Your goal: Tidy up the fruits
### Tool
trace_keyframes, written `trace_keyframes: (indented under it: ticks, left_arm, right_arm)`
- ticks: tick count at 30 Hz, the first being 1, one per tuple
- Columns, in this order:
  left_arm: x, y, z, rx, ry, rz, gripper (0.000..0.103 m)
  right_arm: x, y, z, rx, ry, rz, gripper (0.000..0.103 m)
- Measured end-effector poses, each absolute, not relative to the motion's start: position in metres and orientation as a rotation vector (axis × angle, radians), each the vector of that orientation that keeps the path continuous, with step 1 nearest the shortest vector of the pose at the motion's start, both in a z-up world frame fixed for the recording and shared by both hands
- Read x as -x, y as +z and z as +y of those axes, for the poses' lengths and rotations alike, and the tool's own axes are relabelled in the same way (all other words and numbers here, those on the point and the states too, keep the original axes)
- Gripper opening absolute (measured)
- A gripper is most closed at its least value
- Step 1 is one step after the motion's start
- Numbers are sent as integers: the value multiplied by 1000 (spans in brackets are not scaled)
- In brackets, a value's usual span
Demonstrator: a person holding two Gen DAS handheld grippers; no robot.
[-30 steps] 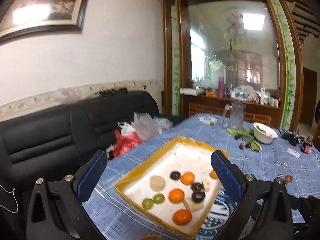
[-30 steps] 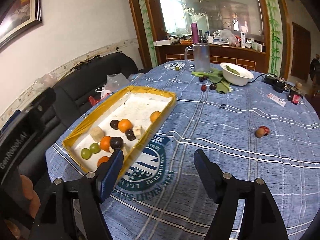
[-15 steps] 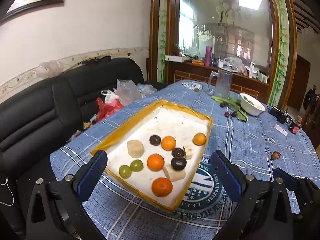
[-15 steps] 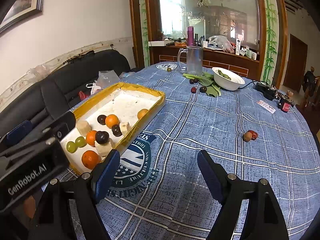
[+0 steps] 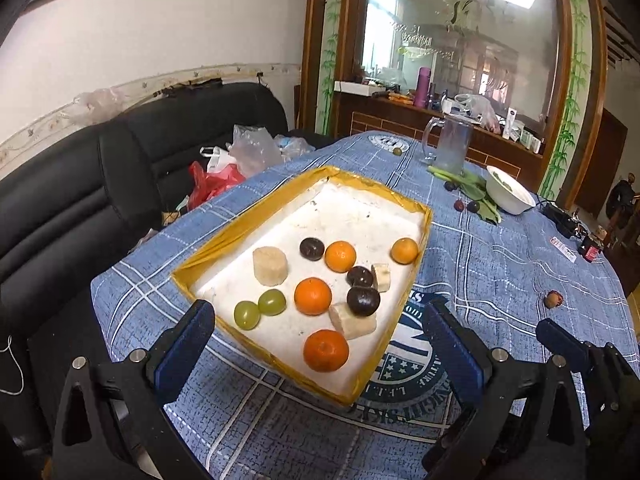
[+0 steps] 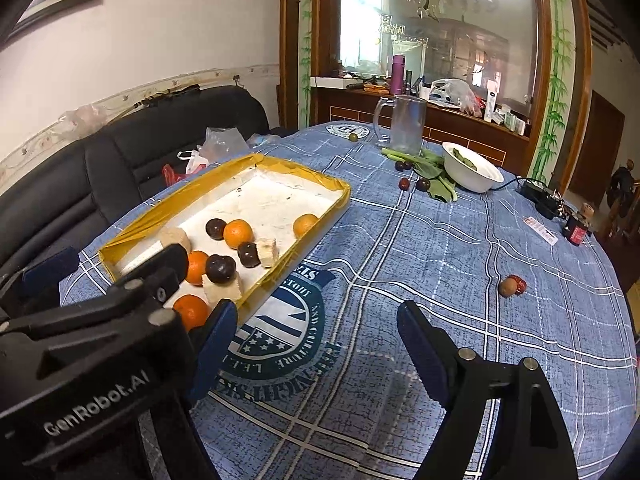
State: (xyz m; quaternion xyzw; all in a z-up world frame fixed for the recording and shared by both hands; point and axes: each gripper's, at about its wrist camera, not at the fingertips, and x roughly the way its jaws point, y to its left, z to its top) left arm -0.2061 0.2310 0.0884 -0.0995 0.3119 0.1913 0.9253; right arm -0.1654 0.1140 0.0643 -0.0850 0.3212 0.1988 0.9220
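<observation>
A shallow yellow-rimmed tray sits on the blue checked tablecloth. It holds several oranges, dark plums, two green grapes and pale banana chunks. My left gripper is open and empty, above the tray's near end. My right gripper is open and empty over bare cloth, right of the tray. The left gripper's body hides the tray's near corner in the right wrist view.
Loose small fruits lie on the cloth at right. At the far end stand a glass jug, a white bowl on green leaves with dark fruits, and a single green fruit. A black sofa with bags is left.
Both grippers have come down and forward towards the table, so the tray looms larger. Both stay open and empty. The fruits have not moved.
</observation>
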Motion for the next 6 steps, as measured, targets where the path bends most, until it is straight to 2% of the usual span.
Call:
trace_keyframes:
  ticks: [6]
  left_arm:
    - [206, 90, 227, 190, 400, 646, 103]
  right_arm:
    - [163, 64, 111, 158, 406, 670, 87]
